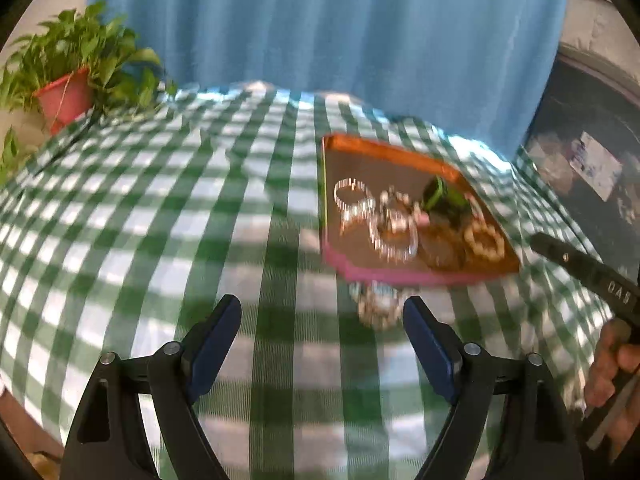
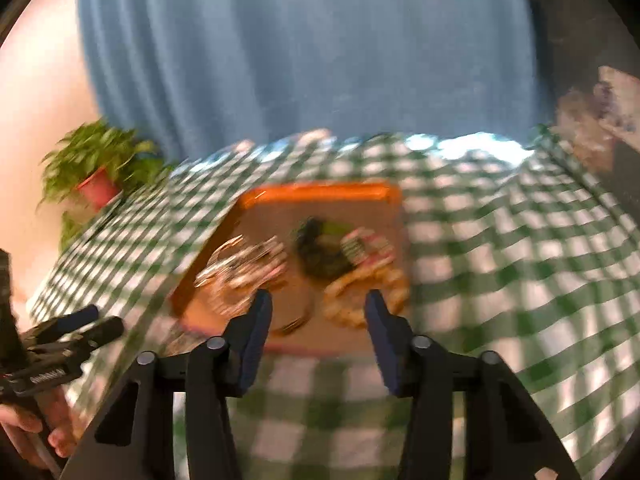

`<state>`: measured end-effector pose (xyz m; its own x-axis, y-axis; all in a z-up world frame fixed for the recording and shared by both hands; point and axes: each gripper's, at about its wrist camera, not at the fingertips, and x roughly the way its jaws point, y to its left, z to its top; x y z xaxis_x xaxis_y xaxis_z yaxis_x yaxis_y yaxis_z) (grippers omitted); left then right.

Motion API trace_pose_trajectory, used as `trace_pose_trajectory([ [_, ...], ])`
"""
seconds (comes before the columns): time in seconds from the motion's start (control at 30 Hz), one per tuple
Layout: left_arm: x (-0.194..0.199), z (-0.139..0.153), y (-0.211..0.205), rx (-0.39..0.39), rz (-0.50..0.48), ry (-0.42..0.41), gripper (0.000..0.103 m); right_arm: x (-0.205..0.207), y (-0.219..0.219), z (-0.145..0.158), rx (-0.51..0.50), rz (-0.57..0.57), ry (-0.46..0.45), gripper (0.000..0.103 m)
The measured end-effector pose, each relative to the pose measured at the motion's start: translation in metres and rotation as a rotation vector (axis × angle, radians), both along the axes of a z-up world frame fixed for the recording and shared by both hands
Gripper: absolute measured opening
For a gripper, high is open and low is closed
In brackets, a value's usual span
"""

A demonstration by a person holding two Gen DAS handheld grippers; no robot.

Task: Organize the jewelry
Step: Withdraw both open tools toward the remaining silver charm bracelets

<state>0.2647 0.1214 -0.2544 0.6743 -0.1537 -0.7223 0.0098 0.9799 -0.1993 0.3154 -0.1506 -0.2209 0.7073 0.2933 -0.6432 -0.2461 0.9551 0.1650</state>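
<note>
An orange tray (image 1: pixel 394 151) with a pink near edge lies on the green-checked cloth, right of centre. In it are silver bangles (image 1: pixel 354 200), a clear beaded bracelet (image 1: pixel 394 240), a cream beaded bracelet (image 1: pixel 485 241) and a green-and-black piece (image 1: pixel 440 197). One silvery piece (image 1: pixel 378 305) lies on the cloth just in front of the tray. My left gripper (image 1: pixel 322 312) stands open over the cloth beside that piece, with nothing between its fingers. In the blurred right wrist view my right gripper (image 2: pixel 319 299) hovers open over the tray's (image 2: pixel 320 190) near edge, above the cream bracelet (image 2: pixel 360 294); nothing is held.
A potted plant in a red pot (image 1: pixel 66 98) stands at the table's far left corner. A blue curtain (image 1: pixel 328 24) hangs behind the table. A dark cabinet (image 1: pixel 592 168) stands at the right. A person's hand (image 1: pixel 610 364) holds the right gripper's handle.
</note>
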Motion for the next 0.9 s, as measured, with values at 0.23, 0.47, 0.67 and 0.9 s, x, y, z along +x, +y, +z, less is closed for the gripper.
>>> trace_pose_trajectory([
  [0.23, -0.014, -0.003, 0.000, -0.039, -0.019, 0.011, 0.040, -0.036, 0.031, 0.015, 0.011, 0.116, -0.023, 0.027],
  [0.47, 0.008, -0.011, -0.005, -0.208, -0.117, 0.077, 0.020, -0.045, 0.063, -0.026, -0.071, 0.212, 0.060, 0.009],
  [0.67, 0.031, -0.017, -0.020, -0.084, -0.153, 0.094, 0.020, -0.023, 0.079, -0.043, -0.046, 0.281, 0.115, 0.009],
  [0.9, 0.049, -0.030, -0.010, -0.117, -0.157, 0.137, 0.020, 0.001, 0.087, -0.048, -0.054, 0.291, 0.136, 0.009],
])
